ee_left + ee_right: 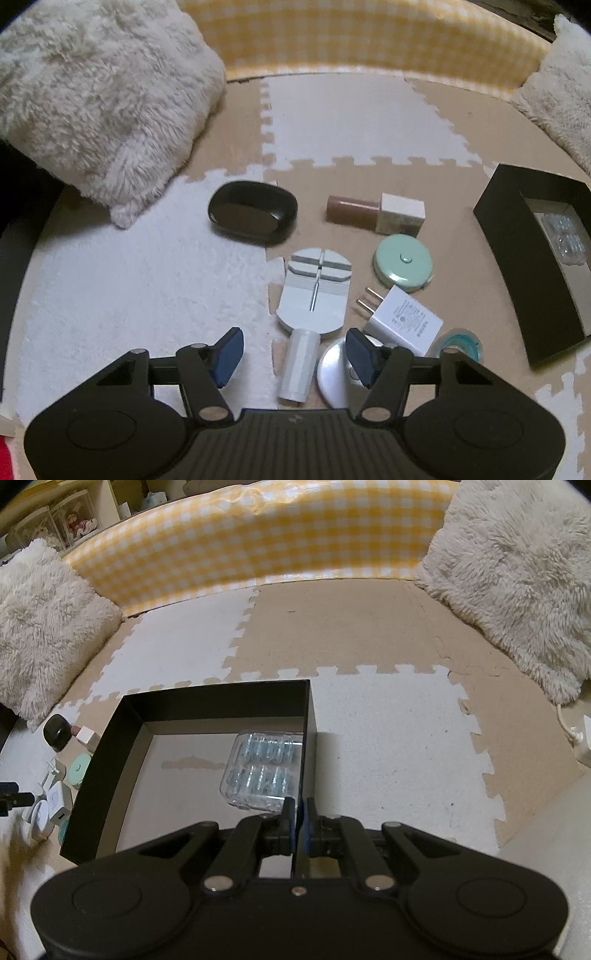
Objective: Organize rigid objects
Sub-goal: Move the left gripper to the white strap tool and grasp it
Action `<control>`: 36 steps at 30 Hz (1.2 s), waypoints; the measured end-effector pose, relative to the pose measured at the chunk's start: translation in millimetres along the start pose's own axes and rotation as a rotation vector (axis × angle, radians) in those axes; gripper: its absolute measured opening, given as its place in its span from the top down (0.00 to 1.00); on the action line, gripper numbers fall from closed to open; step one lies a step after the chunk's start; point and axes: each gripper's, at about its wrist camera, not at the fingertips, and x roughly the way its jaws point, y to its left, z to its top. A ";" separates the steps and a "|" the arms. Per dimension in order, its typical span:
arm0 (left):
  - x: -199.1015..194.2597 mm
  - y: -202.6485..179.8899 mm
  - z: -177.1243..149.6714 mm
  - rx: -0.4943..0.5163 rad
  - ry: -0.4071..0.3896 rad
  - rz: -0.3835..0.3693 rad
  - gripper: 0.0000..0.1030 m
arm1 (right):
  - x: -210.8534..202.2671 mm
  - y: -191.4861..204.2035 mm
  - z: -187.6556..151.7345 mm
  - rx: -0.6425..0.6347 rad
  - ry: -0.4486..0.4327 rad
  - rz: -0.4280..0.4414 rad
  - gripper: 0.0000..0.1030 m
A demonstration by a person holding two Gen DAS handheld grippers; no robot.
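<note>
1. Looking through the left wrist camera, I see my left gripper (pixel 293 354) low over the floor mat (pixel 351 118), with its jaws wide apart and nothing between them.
2. Between the blue pads (pixel 229 352), on the mat, lies a white tool with a round handle (pixel 314 291); its handle points toward my camera.
3. Just beside the right pad there is a silver round disc (pixel 334 373), and a white charger plug (pixel 402 319) lies next to it with its prongs pointing up-left.
4. A mint round tape measure (pixel 402 264) sits beyond the plug, and a small teal roll (pixel 461 341) is near the plug on the right.
5. Farther away I see a black oval case (pixel 253 212) and a brown bottle with a white square cap (pixel 376 212), lying on its side.
6. A black box (pixel 532 266) stands on the right, well apart from these small things.
7. In the right wrist view, my right gripper (pixel 298 812) has its jaws together, clamped on the right wall of the black box (pixel 218 698).
8. Inside the box, a clear plastic pack (pixel 264 771) lies against that same wall, near my fingers (pixel 288 812).
9. Fluffy cushions (pixel 517 576) and a yellow checked bumper (pixel 258 535) border the mat.
</note>
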 end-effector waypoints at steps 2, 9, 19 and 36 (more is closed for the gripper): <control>4.6 0.2 0.0 0.000 -0.002 -0.010 0.40 | 0.2 0.7 -0.2 -0.002 0.001 -0.002 0.95; 16.3 -0.2 5.2 -0.024 -0.029 -0.034 0.40 | 0.6 2.8 -0.1 -0.013 0.006 -0.011 0.95; 35.6 -1.2 8.1 -0.055 -0.043 -0.010 0.40 | 1.0 3.5 0.1 -0.006 0.010 -0.011 0.95; 1.8 8.7 14.3 -0.227 -0.154 -0.050 0.54 | 2.3 1.4 0.0 0.004 0.016 -0.013 0.95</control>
